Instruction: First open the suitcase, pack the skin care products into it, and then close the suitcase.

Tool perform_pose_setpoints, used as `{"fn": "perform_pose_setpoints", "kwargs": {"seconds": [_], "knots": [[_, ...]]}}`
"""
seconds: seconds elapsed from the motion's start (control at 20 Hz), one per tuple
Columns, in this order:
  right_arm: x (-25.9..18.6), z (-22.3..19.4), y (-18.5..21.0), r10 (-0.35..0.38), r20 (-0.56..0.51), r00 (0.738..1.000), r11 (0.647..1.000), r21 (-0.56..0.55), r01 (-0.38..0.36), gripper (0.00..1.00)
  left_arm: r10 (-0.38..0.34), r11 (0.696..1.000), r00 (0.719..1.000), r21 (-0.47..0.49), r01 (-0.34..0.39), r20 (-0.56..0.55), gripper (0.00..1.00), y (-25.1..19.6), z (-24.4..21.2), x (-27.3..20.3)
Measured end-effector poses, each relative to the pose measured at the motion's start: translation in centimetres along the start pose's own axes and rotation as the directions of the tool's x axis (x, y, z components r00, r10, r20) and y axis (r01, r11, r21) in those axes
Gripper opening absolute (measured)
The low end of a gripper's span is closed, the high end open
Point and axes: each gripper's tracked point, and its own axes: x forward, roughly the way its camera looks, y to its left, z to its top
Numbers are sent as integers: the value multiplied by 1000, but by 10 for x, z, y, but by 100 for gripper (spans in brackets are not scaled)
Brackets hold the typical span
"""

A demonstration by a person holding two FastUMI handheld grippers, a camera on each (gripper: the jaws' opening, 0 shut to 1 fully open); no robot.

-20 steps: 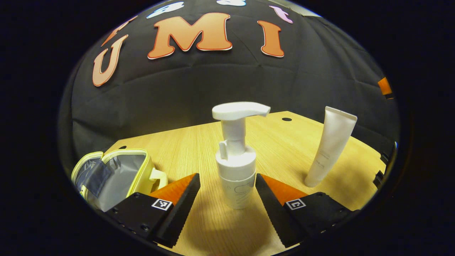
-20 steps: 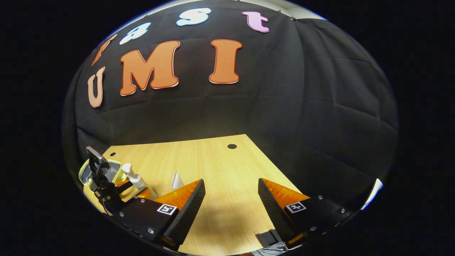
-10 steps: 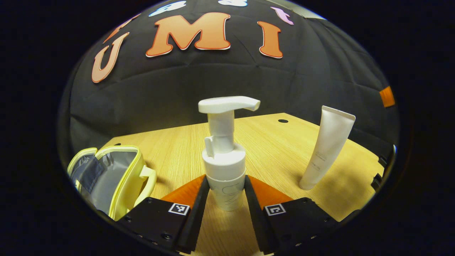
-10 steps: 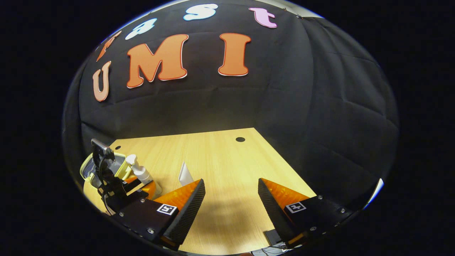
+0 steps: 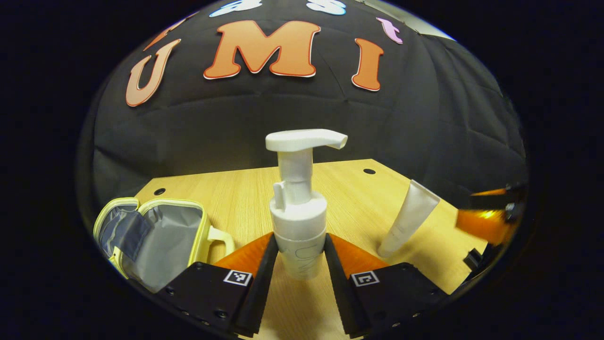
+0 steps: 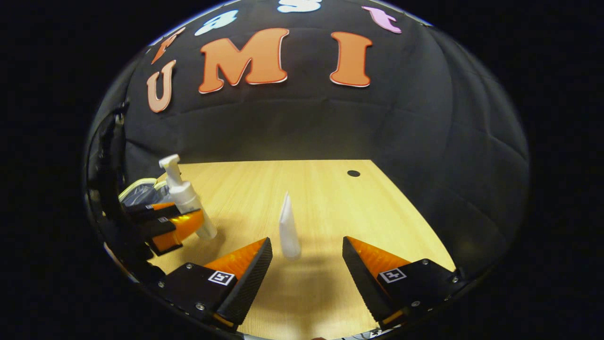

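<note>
With the pump bottle (image 5: 299, 222) clamped low by the left gripper (image 5: 300, 269) mid-tabletop, it is best kept upright and carried to the open suitcase (image 5: 155, 236) at the left edge, while the tube (image 6: 288, 229) is approached by the parted right gripper (image 6: 306, 269).

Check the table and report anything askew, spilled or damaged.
Nothing stands out. The pump bottle is upright between the left gripper's fingers, the white tube stands cap-down on the table, and the yellow case lies open beside them. No spill or damage shows.
</note>
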Motion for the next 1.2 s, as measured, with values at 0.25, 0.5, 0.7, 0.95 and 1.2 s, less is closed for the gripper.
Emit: {"fn": "perform_pose_setpoints", "kwargs": {"seconds": [0.25, 0.5, 0.7, 0.95, 1.2], "knots": [[38, -19, 21, 32, -65, 997, 999, -12, -33, 96, -8, 1000, 995, -17, 6, -97, 62, 50, 22, -47], [69, -32, 20, 29, -108, 994, 1000, 12, -27, 96, -1, 998, 964, -54, -14, -266, 62, 133, 31, -82], [86, -41, 19, 9, -135, 991, 1000, 29, -5, 88, 56, 998, 916, -2, -62, -396, 62, 199, 23, -87], [94, -51, 17, 10, -174, 985, 999, 53, -1, 71, 86, 996, 833, 20, -90, -546, 62, 247, -5, -69], [98, -50, 20, 34, -178, 983, 997, 70, -22, 47, 61, 998, 702, 38, -48, -710, 62, 266, -41, -59]]}}
